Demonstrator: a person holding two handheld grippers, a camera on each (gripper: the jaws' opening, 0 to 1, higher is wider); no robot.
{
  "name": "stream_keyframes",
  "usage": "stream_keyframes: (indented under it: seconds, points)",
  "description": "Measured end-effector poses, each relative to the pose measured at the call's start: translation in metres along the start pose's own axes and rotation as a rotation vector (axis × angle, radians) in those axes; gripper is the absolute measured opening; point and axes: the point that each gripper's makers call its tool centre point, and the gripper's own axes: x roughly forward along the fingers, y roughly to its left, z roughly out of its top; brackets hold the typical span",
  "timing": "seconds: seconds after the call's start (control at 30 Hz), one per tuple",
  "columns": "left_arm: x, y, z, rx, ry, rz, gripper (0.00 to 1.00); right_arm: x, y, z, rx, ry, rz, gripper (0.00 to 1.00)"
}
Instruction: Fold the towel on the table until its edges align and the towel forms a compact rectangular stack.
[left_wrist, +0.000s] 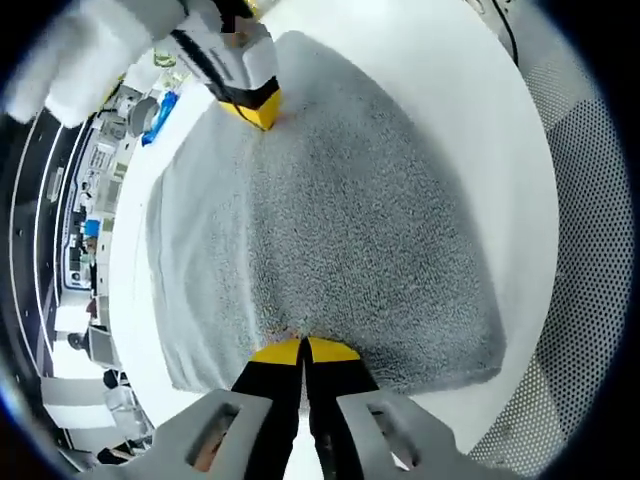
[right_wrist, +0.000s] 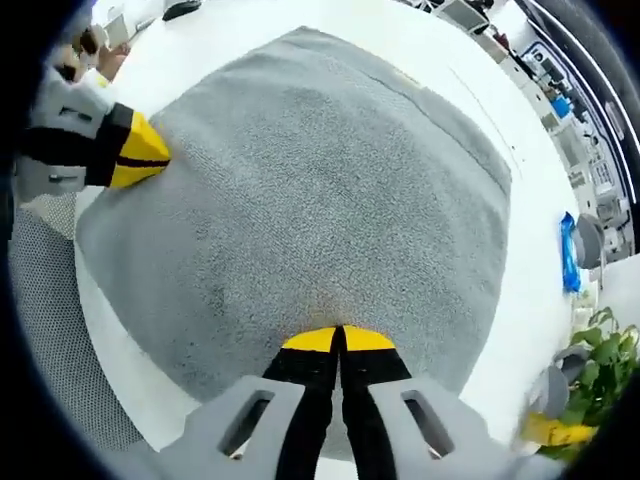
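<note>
Closed right hand-held gripper (right_wrist: 340, 341) on towel (right_wrist: 330, 200); plant (right_wrist: 600, 355) beyond.

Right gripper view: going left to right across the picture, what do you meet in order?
The left gripper coming in at the towel's left edge → the grey towel with the right gripper closed on its near edge → a blue object on the white table → a green plant.
</note>
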Motion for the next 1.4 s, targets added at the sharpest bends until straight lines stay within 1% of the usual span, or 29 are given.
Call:
stream_keyframes:
  seconds: [0.1,0.13,0.23,0.27,0.33,0.43,0.47,0.57,0.6,0.73,0.8,0.83,0.87,0.93,1.03,1.1,1.2,1.3,1.4]
  points:
    - [0.000,0.001,-0.005,-0.020,0.000,-0.011,0.01,-0.002,0.009,0.000,0.013,-0.068,-0.021,0.00]
    - [0.000,0.001,-0.008,-0.022,0.003,-0.015,0.01,-0.003,0.011,0.000,0.024,-0.080,-0.020,0.00]
    - [-0.001,0.000,-0.013,-0.009,0.011,-0.024,0.01,-0.005,0.018,0.001,0.040,-0.143,-0.027,0.00]
    - [-0.001,0.000,-0.014,-0.007,0.011,-0.026,0.01,-0.006,0.020,0.002,0.060,-0.156,-0.025,0.00]
    - [-0.001,0.000,-0.015,0.002,0.017,-0.034,0.01,-0.006,0.022,0.002,0.071,-0.189,-0.028,0.00]
    - [-0.002,-0.001,-0.018,0.034,0.013,-0.048,0.01,-0.007,0.025,0.003,0.084,-0.204,-0.024,0.00]
    - [-0.002,0.000,-0.018,0.045,-0.006,-0.061,0.01,-0.007,0.028,0.003,0.080,-0.207,-0.029,0.00]
    - [-0.002,0.002,-0.022,-0.013,-0.053,-0.090,0.01,-0.007,0.031,0.006,0.068,-0.207,-0.037,0.00]
    - [-0.002,0.002,-0.024,-0.019,-0.060,-0.094,0.01,-0.008,0.033,0.006,0.072,-0.208,-0.038,0.00]
    - [-0.003,0.003,-0.031,-0.015,-0.092,-0.105,0.01,-0.010,0.043,0.007,0.114,-0.235,-0.041,0.00]
    - [-0.003,0.002,-0.030,0.015,-0.127,-0.117,0.01,-0.012,0.049,0.006,0.117,-0.250,-0.052,0.00]
    - [-0.004,0.002,-0.033,0.003,-0.145,-0.123,0.01,-0.013,0.052,0.005,0.105,-0.264,-0.061,0.00]
    - [-0.004,0.002,-0.033,-0.033,-0.165,-0.133,0.01,-0.014,0.055,0.005,0.105,-0.272,-0.063,0.00]
    - [-0.004,0.003,-0.034,-0.077,-0.190,-0.151,0.01,-0.016,0.058,0.004,0.114,-0.290,-0.065,0.00]
    - [-0.004,0.004,-0.034,-0.169,-0.214,-0.168,0.01,-0.017,0.060,0.004,0.164,-0.322,-0.069,0.00]
    - [-0.004,0.005,-0.034,-0.210,-0.230,-0.169,0.01,-0.017,0.060,0.003,0.219,-0.320,-0.062,0.00]
    - [-0.004,0.005,-0.034,-0.208,-0.234,-0.171,0.01,-0.018,0.062,0.004,0.227,-0.313,-0.067,0.00]
    - [-0.003,0.004,-0.033,-0.184,-0.219,-0.168,0.01,-0.018,0.065,0.004,0.208,-0.303,-0.090,0.00]
    - [-0.003,0.004,-0.033,-0.176,-0.209,-0.164,0.01,-0.019,0.066,0.003,0.213,-0.307,-0.090,0.00]
